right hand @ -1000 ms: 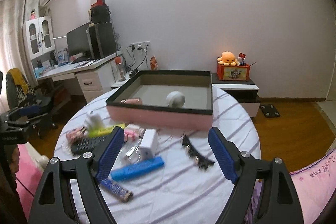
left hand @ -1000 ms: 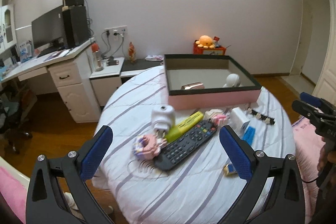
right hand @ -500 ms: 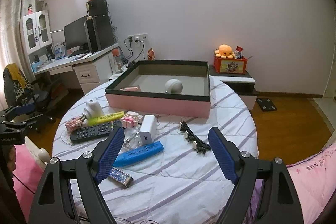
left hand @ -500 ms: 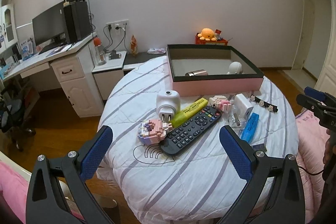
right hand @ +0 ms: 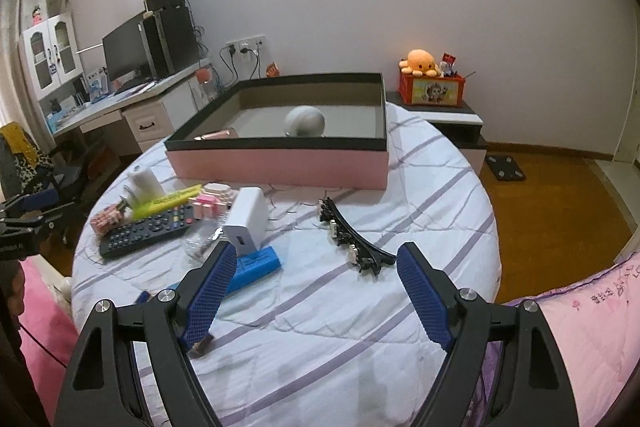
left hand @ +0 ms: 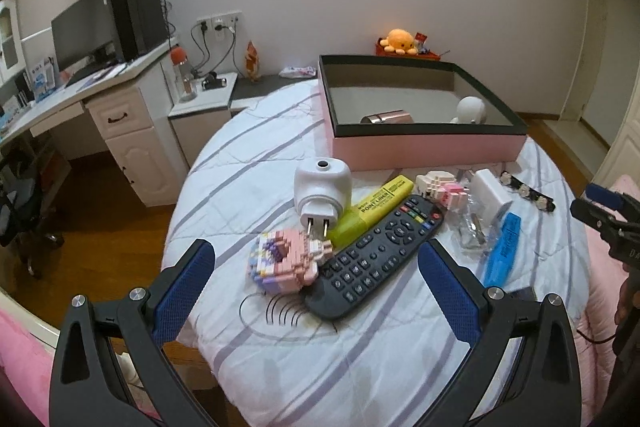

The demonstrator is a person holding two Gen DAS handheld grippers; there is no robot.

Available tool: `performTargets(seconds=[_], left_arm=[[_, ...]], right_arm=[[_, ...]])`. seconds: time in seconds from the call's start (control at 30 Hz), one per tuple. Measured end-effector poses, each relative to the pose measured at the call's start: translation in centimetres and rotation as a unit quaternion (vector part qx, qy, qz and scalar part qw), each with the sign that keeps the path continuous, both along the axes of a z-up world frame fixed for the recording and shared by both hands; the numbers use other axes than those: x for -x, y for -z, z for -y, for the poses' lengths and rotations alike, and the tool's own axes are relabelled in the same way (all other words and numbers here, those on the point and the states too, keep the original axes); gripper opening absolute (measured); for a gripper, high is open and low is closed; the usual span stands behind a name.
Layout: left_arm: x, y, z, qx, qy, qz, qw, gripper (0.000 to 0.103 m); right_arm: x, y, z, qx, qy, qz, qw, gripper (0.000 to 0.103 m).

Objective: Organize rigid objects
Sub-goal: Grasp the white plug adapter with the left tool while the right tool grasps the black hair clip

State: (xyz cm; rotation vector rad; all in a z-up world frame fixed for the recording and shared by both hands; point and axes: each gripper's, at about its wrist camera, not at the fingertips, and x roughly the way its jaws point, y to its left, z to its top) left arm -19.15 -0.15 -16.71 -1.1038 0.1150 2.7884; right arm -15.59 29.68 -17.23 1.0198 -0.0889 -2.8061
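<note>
rigid objects are still mostly loose on the round striped surface (left hand: pixel 280 367), clustered just near of the pink box (left hand: pixel 424 147), which sits at the far side. inside the box only two things show: a white rounded gadget (right hand: pixel 305 121) and a pinkish metallic cylinder (left hand: pixel 386 117), so as a judgement the sorting has barely begun. outside it, in the left cluster, lie a black remote (left hand: pixel 376 257), a yellow highlighter (left hand: pixel 372 211), a white plug adapter (left hand: pixel 322 193) and a pink block figure (left hand: pixel 286 257), all touching or nearly so. a smaller pink-and-white block figure (left hand: pixel 442 187) lies between this cluster and a white charger (right hand: pixel 247 223), which stands beside a blue highlighter (right hand: pixel 252 269) and a clear plastic wrapper (left hand: pixel 472 227). a small dark bar (left hand: pixel 522 293) lies at the near edge. to the right, well apart from the rest, lies a black hair clip (right hand: pixel 352 239).

the left hand-held gripper (left hand: pixel 316 283) hangs spread wide above the remote and block figure, pinching nothing. the right hand-held gripper (right hand: pixel 314 291) is likewise spread and empty, hovering near the hair clip and blue highlighter. all the loose pieces remain to be boxed.
</note>
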Motion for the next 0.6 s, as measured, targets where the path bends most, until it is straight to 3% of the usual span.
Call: performTargets(seconds=[0.33,0.43,0.6], left_arm=[[6.1,2.3,0.0,-0.012,-0.014,0.034,0.9992,0.102],[7.5,3.2,-0.2,-0.019,-0.011,0.050,0.9985,0.092],[9.1,4.5,-1.2,0.009,-0.006,0.070,0.9975,0.080]], right_arm=[[3.4,3.2,-1.4,0.006,0.013,0.048,0.999,0.084],[4.1,3.7,-1.6,0.006,0.014,0.056,0.998,0.084],[5.2,4.6,-1.8,0.004,0.011,0.069,0.998,0.084]])
